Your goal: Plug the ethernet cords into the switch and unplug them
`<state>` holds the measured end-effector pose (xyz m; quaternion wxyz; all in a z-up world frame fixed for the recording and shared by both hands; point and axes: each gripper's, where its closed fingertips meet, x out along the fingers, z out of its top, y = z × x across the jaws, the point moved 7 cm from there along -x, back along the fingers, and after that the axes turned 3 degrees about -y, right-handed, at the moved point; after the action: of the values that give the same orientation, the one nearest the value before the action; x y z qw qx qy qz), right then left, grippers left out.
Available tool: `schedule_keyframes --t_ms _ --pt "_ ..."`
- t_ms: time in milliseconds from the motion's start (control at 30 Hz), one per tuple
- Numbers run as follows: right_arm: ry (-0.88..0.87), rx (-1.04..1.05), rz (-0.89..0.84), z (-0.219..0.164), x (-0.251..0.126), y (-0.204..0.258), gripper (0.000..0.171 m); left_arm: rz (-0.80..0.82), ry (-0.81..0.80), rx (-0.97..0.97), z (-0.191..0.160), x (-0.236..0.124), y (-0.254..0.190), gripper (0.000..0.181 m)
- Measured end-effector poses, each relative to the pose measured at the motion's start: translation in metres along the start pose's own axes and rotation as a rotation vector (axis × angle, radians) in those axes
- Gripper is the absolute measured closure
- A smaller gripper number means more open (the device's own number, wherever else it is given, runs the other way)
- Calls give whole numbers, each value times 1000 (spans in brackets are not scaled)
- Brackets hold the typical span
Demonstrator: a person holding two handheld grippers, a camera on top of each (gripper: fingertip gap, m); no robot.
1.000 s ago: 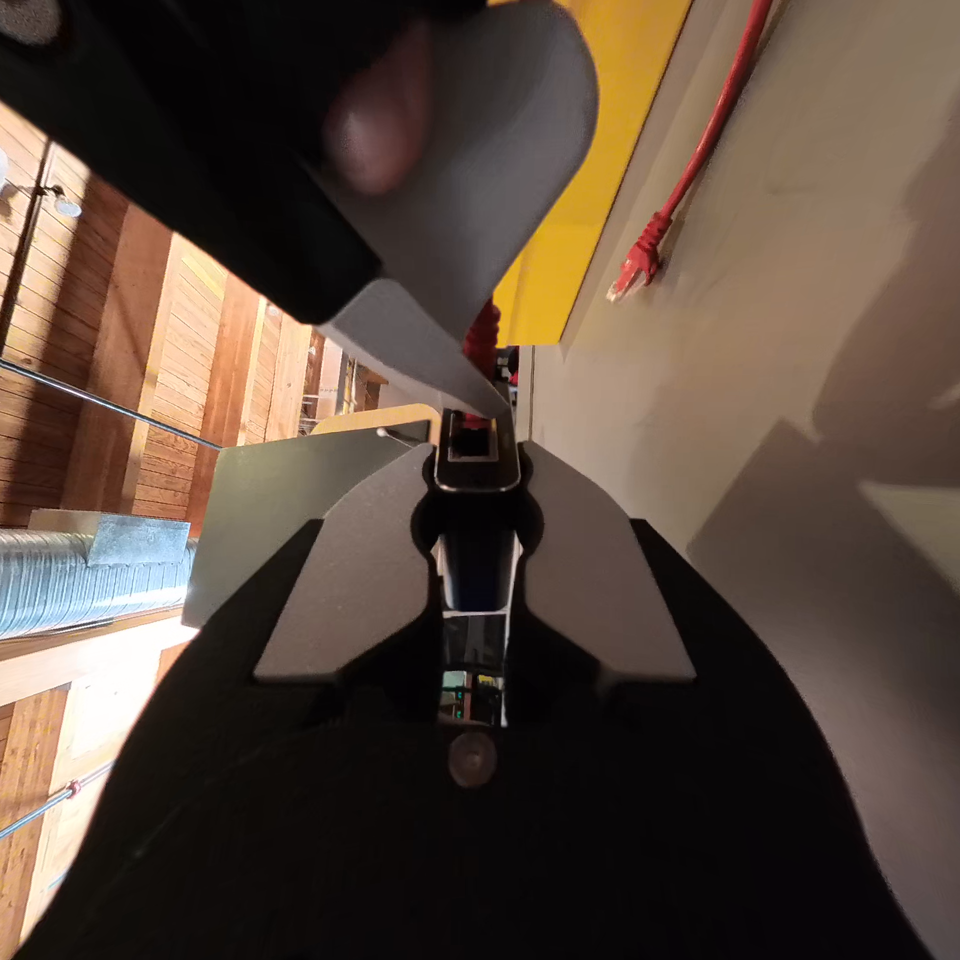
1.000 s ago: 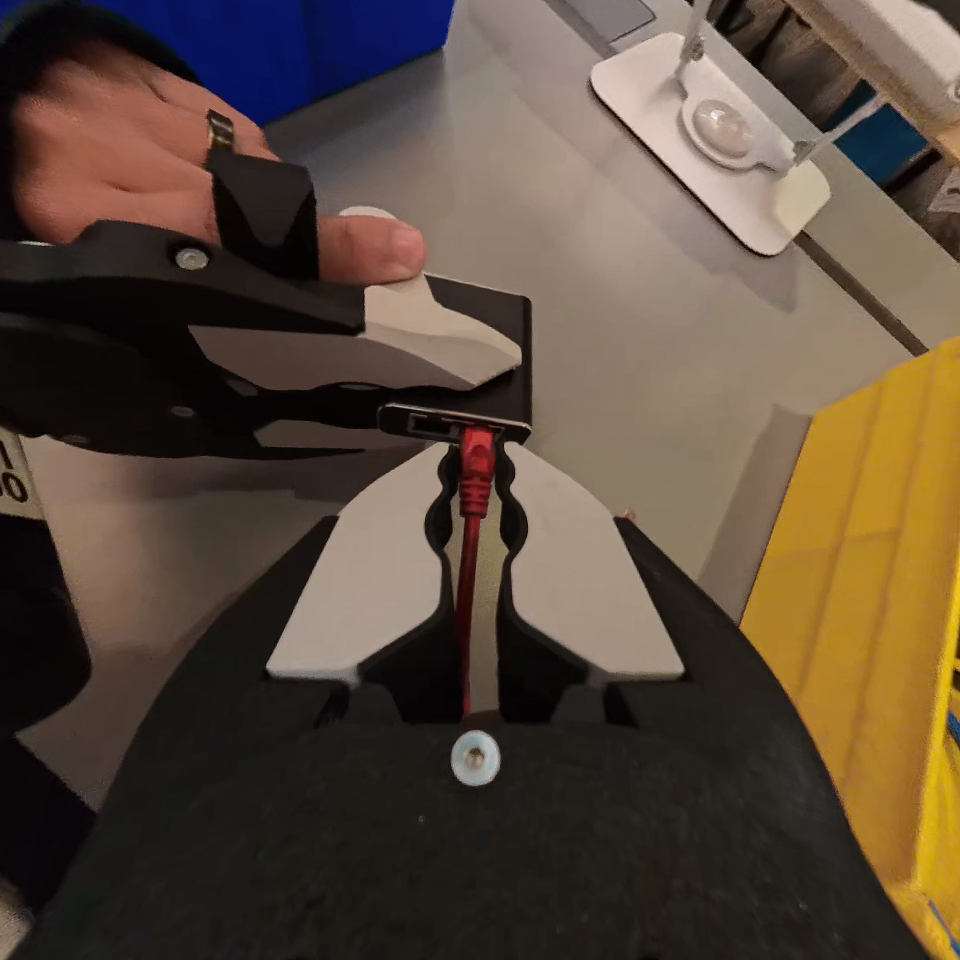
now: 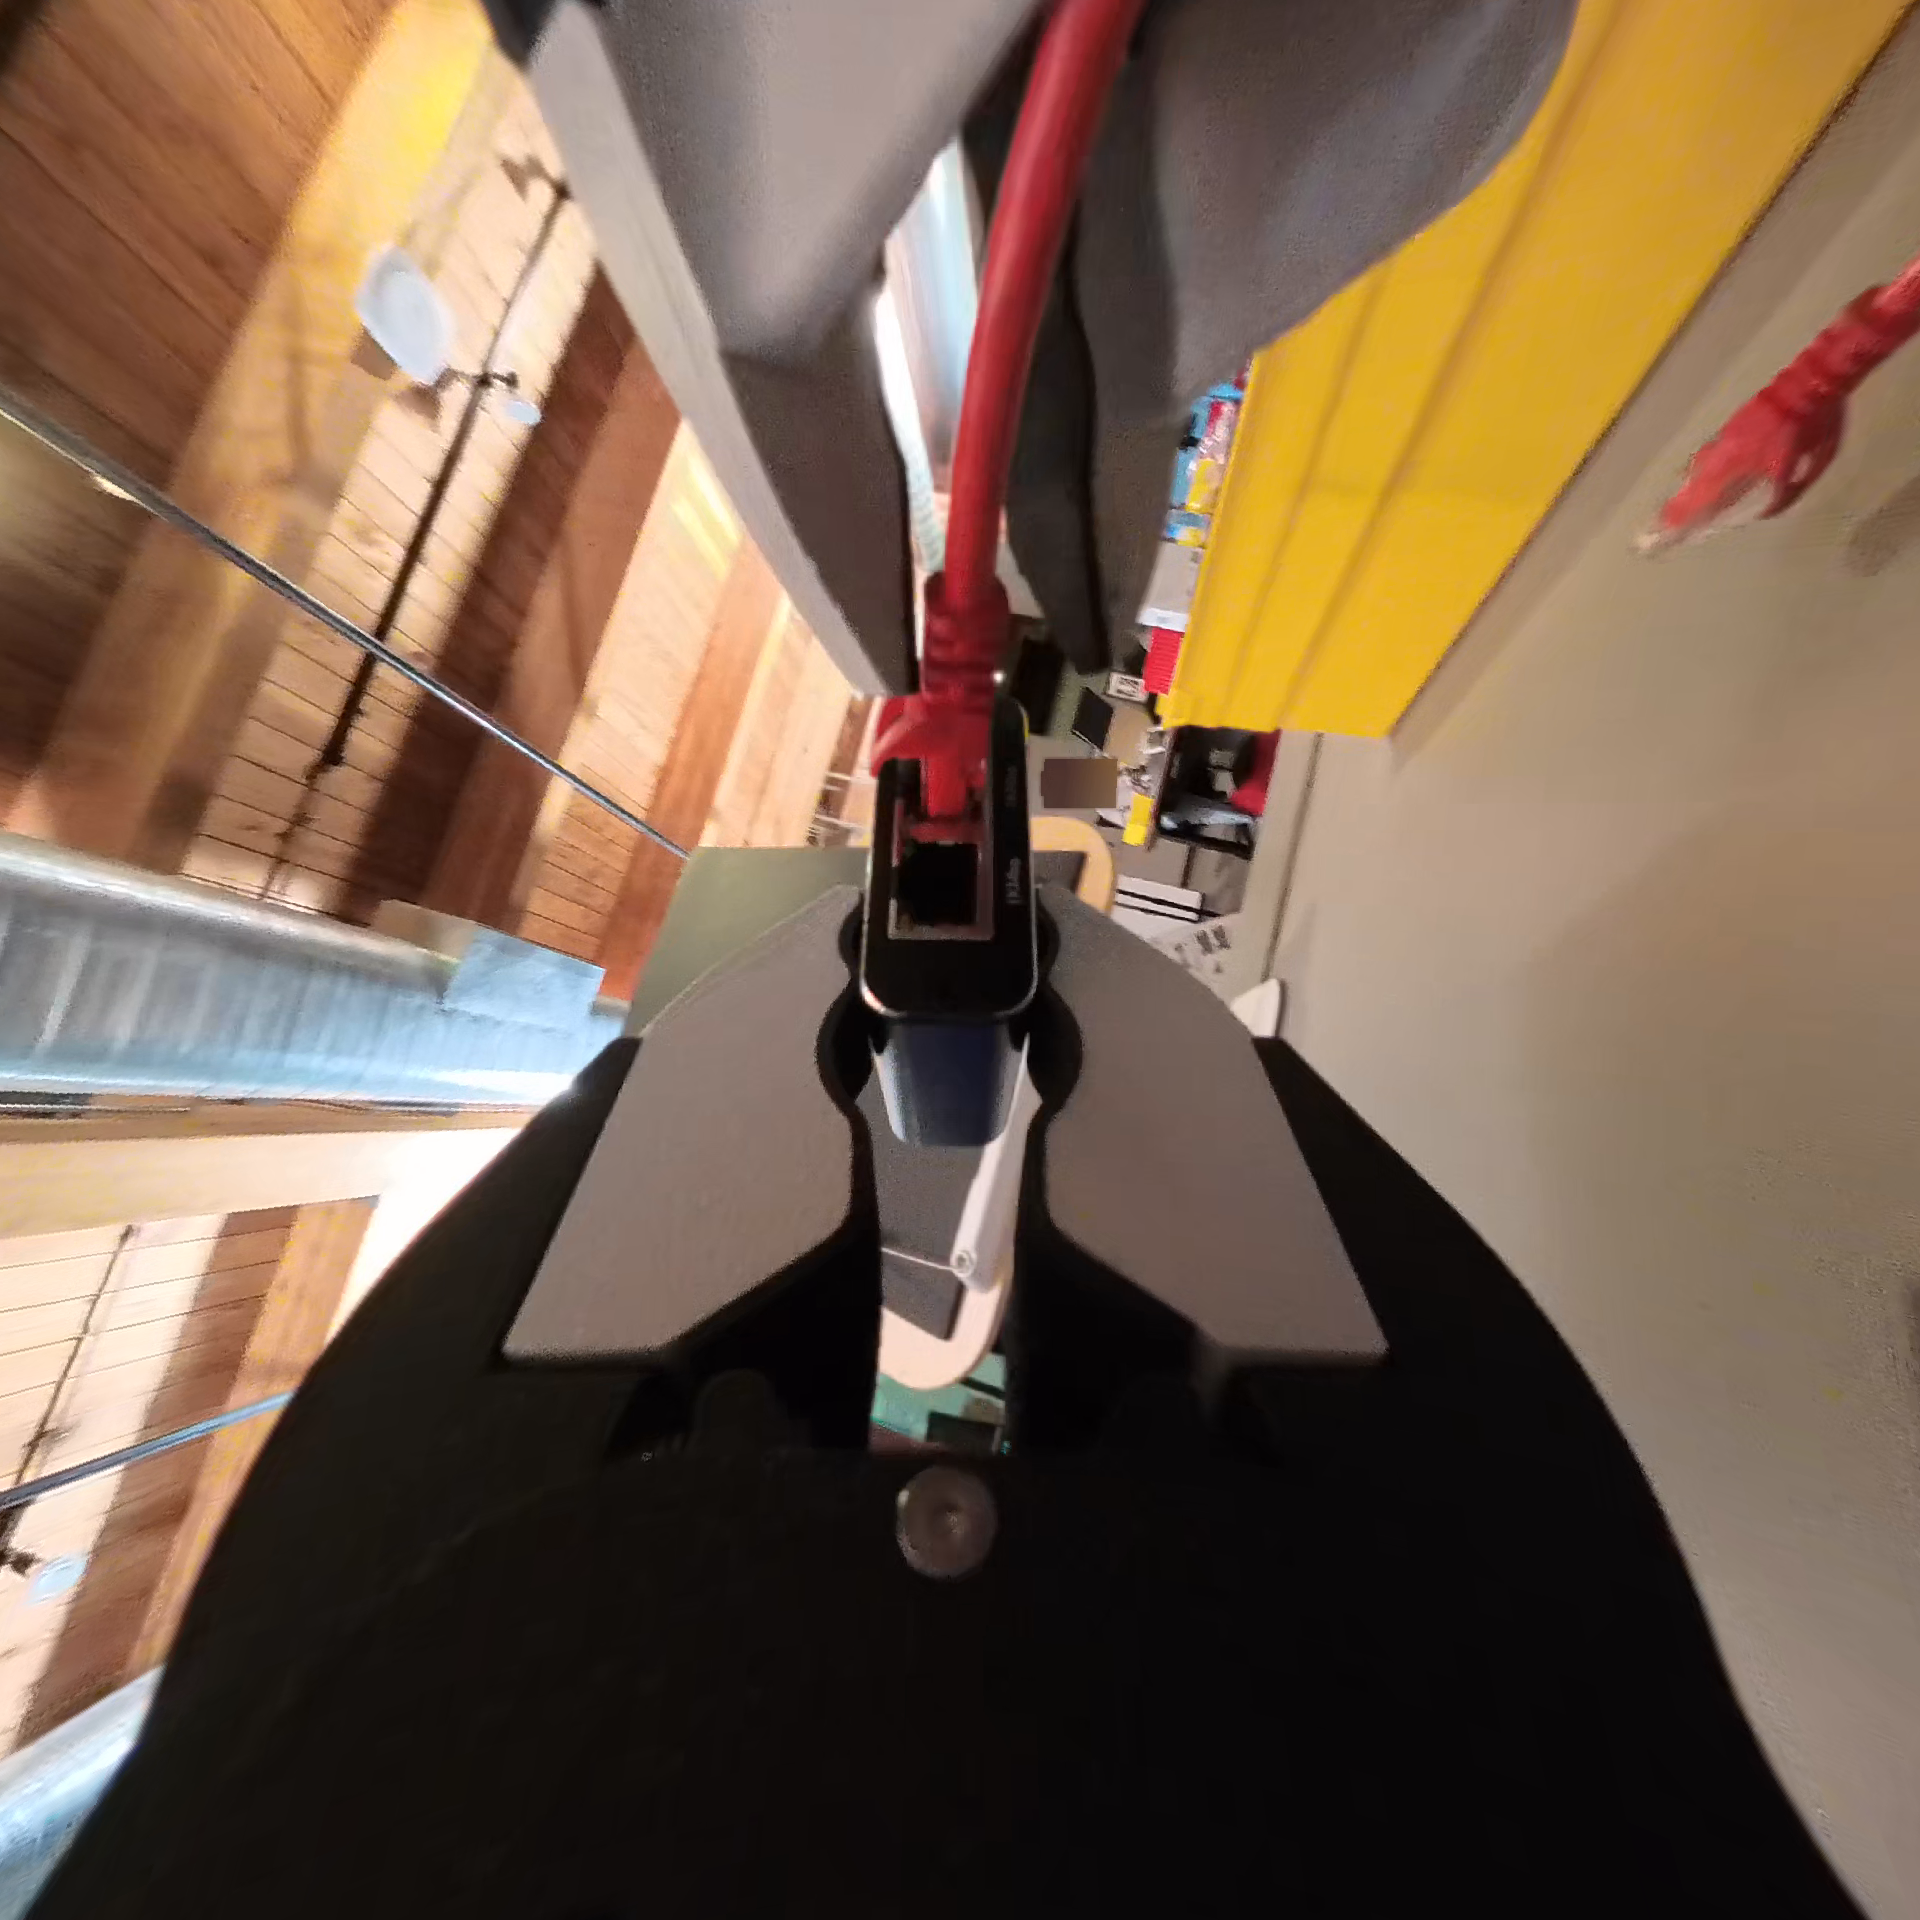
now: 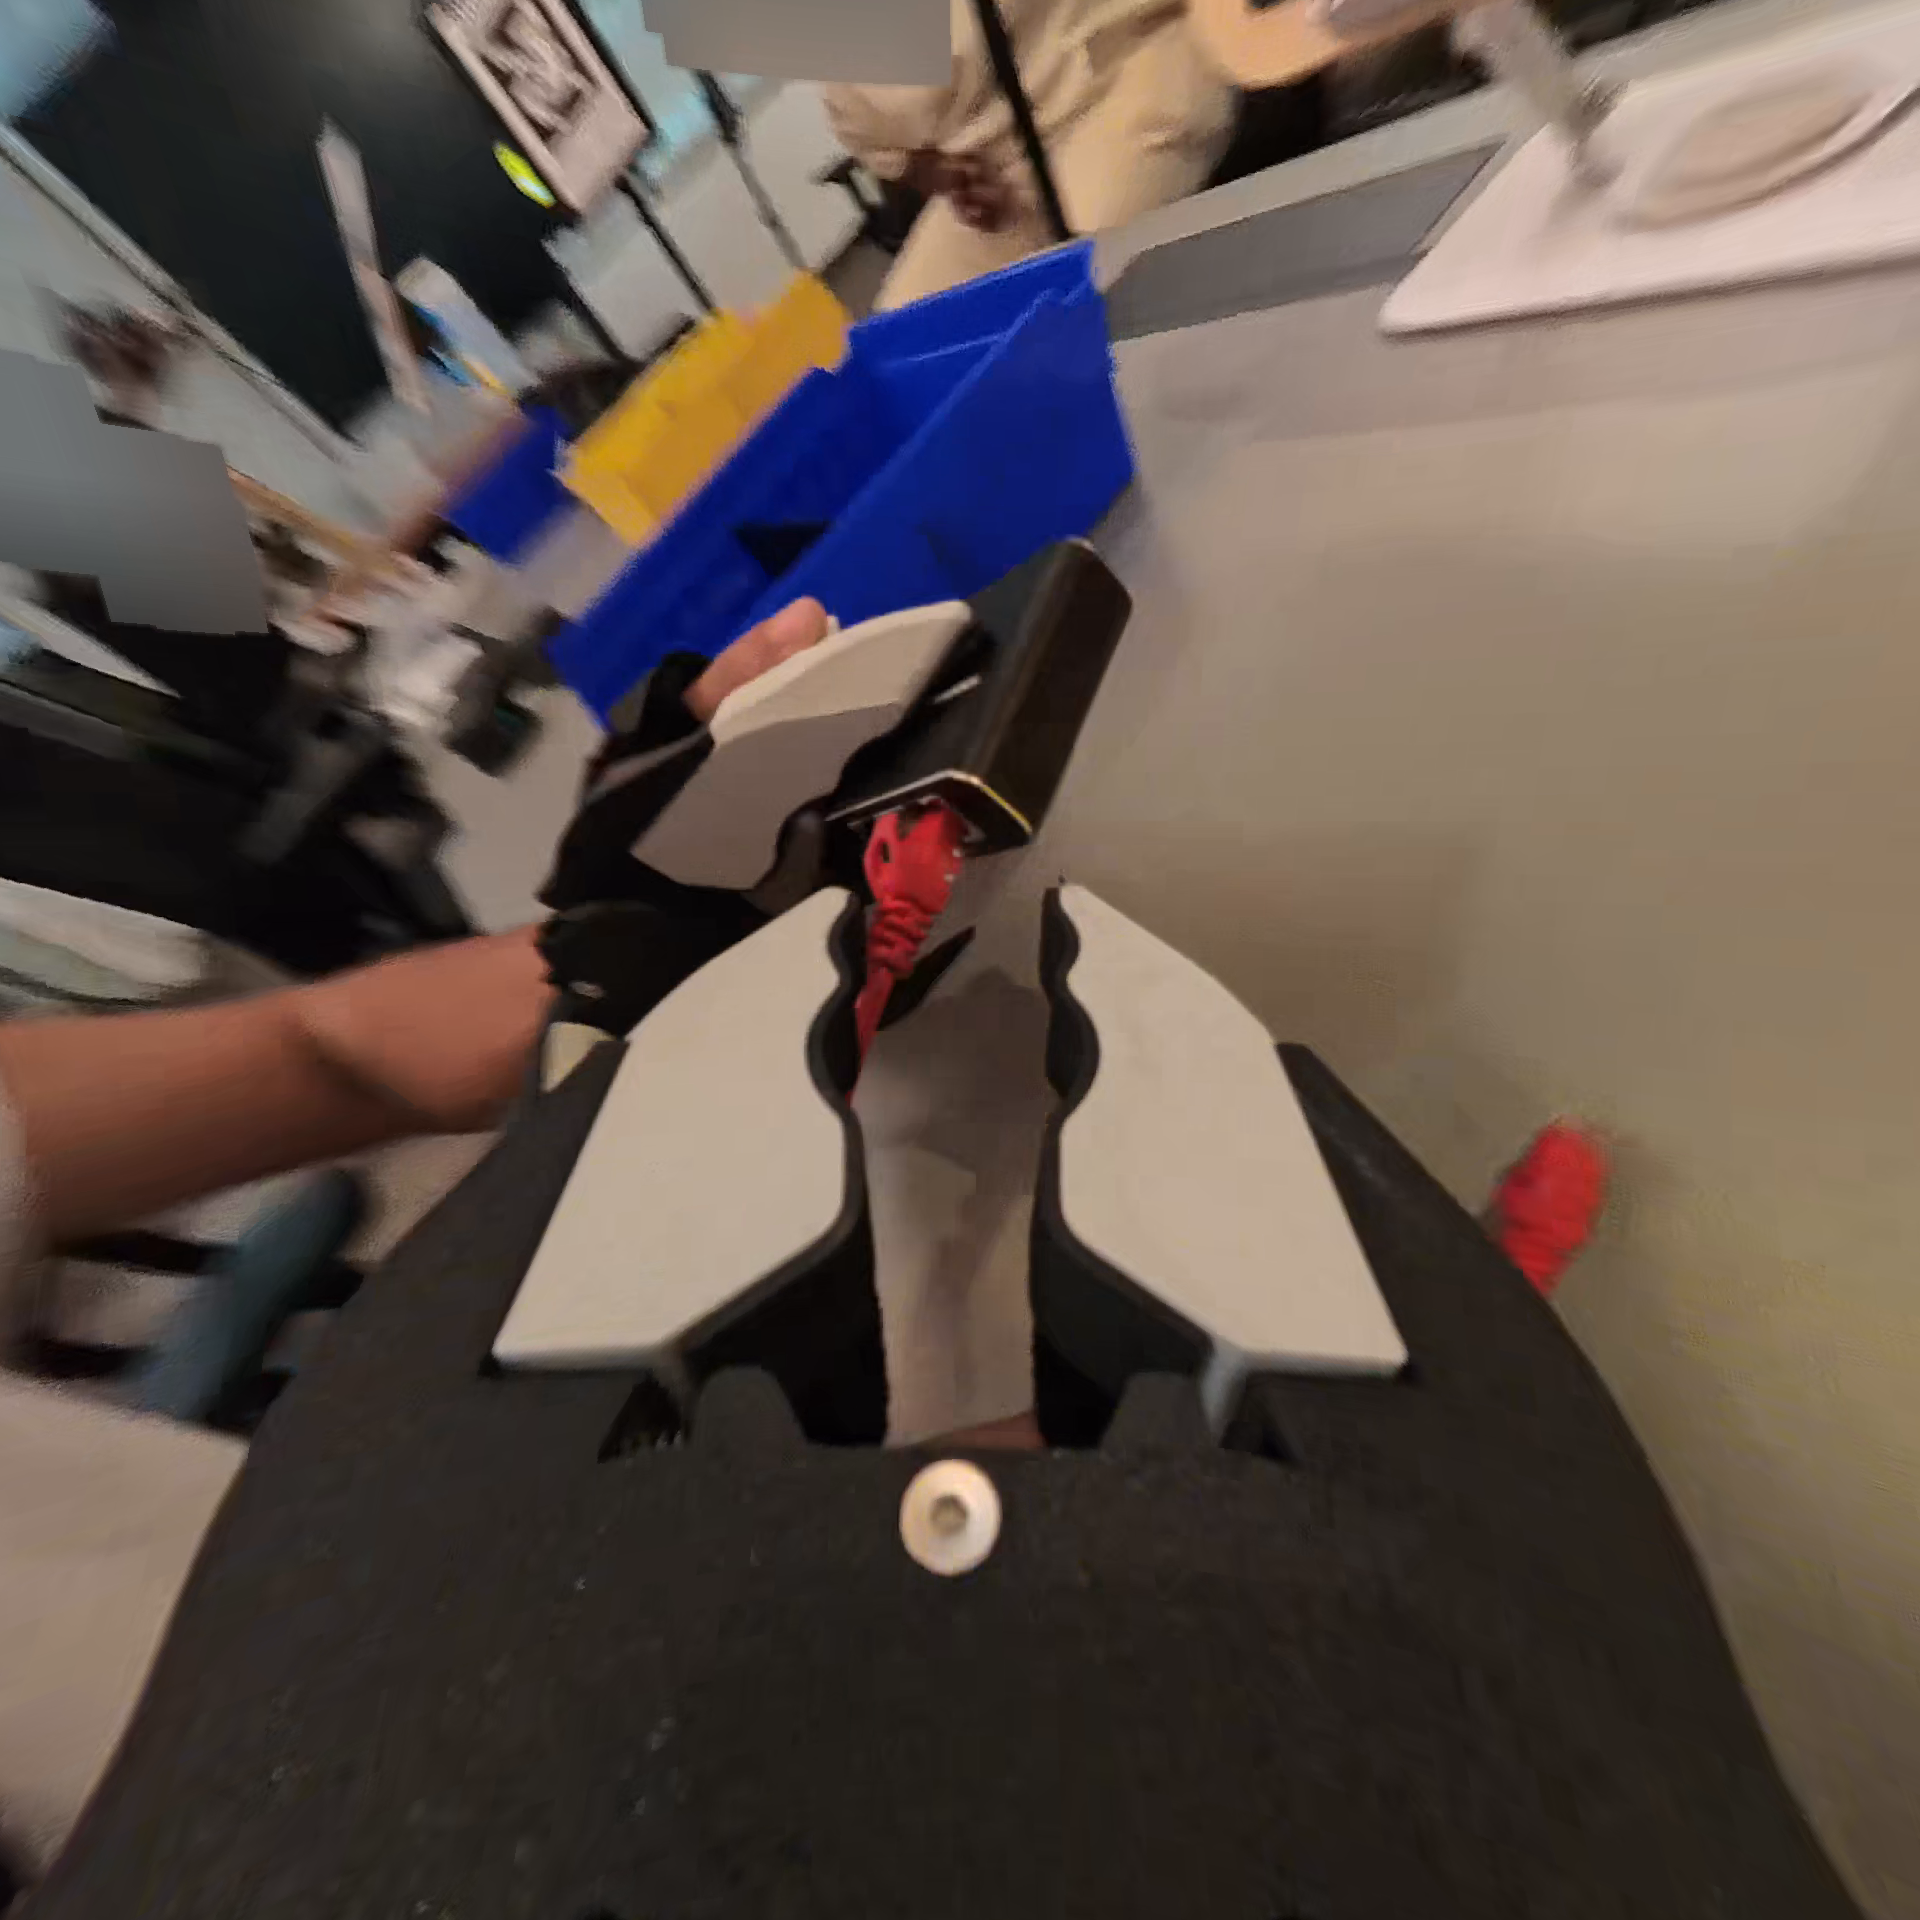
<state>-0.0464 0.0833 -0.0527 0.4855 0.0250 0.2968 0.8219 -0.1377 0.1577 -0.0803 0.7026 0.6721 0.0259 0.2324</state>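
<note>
Since a second ago, the right gripper (image 4: 948, 914) has let go of the red cord (image 4: 909, 894) and its jaws now stand apart, the plug seated just ahead of them. Back straight off without snagging. The left view alone shows the left gripper (image 3: 948, 935) clamped on the switch (image 3: 951, 904), with an empty port beside the plug.
</note>
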Motion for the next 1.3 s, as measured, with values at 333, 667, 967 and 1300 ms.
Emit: schedule_keyframes --t_ms 333,667,967,1300 --pt "-77 395 265 -7 8 -9 157 19 7 17 7 -1 -3 156" --pt "173 -256 -184 6 -18 -30 159 -397 -73 -459 14 0 -22 133" --pt "406 -490 -13 1 -31 -30 158 -931 -296 -1526 -2 3 -3 123" --pt "454 -506 230 -11 -22 -7 159 -1122 -395 -1621 8 -4 -5 142"
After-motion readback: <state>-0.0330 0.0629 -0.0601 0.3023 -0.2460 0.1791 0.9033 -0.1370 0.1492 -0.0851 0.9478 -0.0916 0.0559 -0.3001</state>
